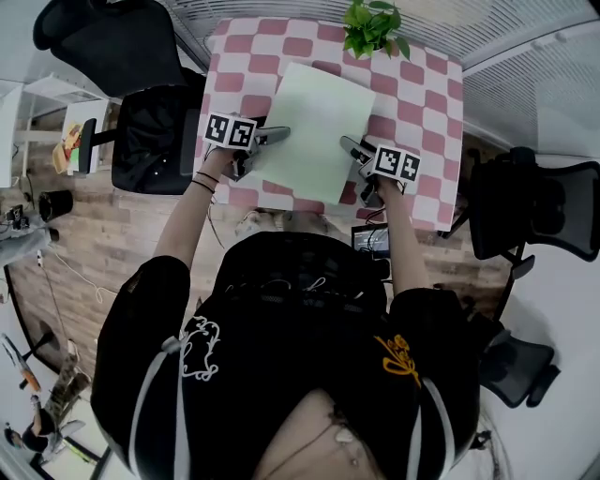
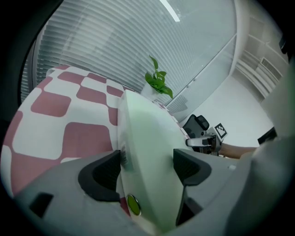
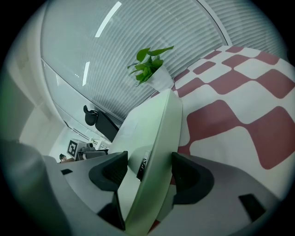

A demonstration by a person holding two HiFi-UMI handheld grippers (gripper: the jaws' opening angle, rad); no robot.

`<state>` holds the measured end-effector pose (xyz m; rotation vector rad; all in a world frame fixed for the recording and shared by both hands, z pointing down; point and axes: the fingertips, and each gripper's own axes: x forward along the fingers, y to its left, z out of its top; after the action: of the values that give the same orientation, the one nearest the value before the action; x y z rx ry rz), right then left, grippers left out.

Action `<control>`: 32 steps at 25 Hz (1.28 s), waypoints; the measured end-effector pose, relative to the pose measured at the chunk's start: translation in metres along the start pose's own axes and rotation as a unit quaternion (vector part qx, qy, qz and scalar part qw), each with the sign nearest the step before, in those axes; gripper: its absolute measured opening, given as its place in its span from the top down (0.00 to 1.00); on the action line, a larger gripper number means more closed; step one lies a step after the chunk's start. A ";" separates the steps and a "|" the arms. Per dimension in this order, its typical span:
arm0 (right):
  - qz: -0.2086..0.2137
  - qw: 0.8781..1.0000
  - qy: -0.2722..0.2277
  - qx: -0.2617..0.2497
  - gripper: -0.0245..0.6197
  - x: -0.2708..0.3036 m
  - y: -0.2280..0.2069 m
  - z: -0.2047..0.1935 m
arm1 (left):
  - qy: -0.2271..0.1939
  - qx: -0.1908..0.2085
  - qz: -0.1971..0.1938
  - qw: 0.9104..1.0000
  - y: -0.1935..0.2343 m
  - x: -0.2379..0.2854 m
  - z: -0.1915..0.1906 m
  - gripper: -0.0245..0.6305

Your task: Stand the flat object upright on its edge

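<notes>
Astride the folder [image 1: 314, 131], left claw [image 2: 147, 168] and right claw [image 3: 150, 171] stand released, plain only in gripper views.

The flat board [image 1: 314, 131] is plain pale green. The tablecloth [image 1: 427, 103] is checked in dusty pink and white. The plant [image 1: 373, 26] at the table's far edge is bright green. The office chairs [image 1: 141, 94] are black.

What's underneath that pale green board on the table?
Only the pink-and-white checked tablecloth shows around the green board. Whatever lies directly beneath the board is covered, so I can't tell.
</notes>
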<state>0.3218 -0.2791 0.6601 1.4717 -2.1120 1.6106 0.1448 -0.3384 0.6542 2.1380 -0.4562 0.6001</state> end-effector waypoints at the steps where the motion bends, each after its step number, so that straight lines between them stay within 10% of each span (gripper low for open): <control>1: -0.006 1.000 -0.001 -0.006 0.54 -0.001 0.001 0.000 | 0.001 0.007 0.006 1.000 -0.001 0.000 0.000 0.40; 14: -0.048 0.969 -0.077 -0.229 0.54 -0.038 0.075 0.062 | -0.061 0.134 0.065 0.987 -0.033 -0.044 0.045 0.43; 23: -0.111 0.911 -0.139 -0.373 0.54 -0.055 0.121 0.097 | -0.111 0.269 0.168 0.942 -0.052 -0.074 0.090 0.45; 32: -0.160 0.873 -0.172 -0.428 0.55 -0.052 0.124 0.109 | -0.134 0.303 0.247 0.911 -0.046 -0.072 0.101 0.47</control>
<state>0.3064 -0.3365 0.4978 1.6658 -2.1159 0.2029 0.1351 -0.3862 0.5308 2.7327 -1.1031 0.8078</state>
